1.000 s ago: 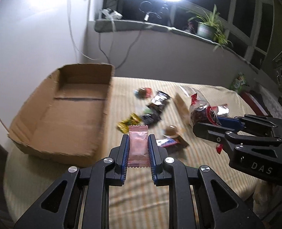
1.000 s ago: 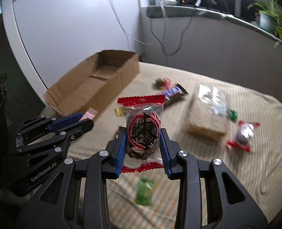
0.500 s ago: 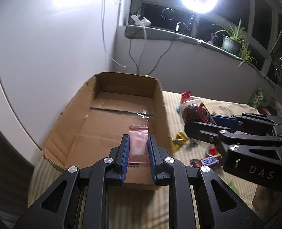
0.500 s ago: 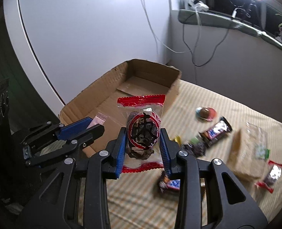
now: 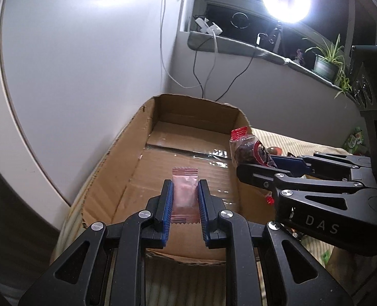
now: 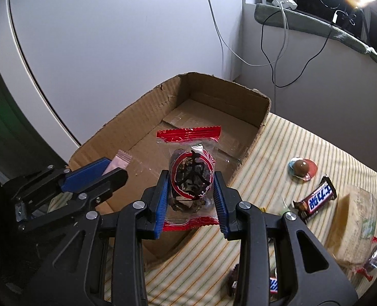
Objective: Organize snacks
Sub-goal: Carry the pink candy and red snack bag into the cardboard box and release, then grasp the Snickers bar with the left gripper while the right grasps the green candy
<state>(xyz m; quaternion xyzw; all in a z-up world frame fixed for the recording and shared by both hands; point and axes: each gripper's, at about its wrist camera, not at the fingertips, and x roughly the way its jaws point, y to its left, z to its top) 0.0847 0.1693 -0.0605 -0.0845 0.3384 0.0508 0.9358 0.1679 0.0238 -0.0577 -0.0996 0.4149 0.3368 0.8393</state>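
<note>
Left gripper (image 5: 184,199) fingers clamp a pink sachet (image 5: 184,191) over the cardboard box (image 5: 117,168). Right gripper (image 6: 191,199) fingers clamp a red-edged snack packet (image 6: 189,176) above the box's near-right edge.

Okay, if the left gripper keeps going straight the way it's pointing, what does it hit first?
Most likely the floor of the cardboard box. The left gripper, shut on the pink packet, points down into the open box; nothing shows between, though depth is unclear.
</note>
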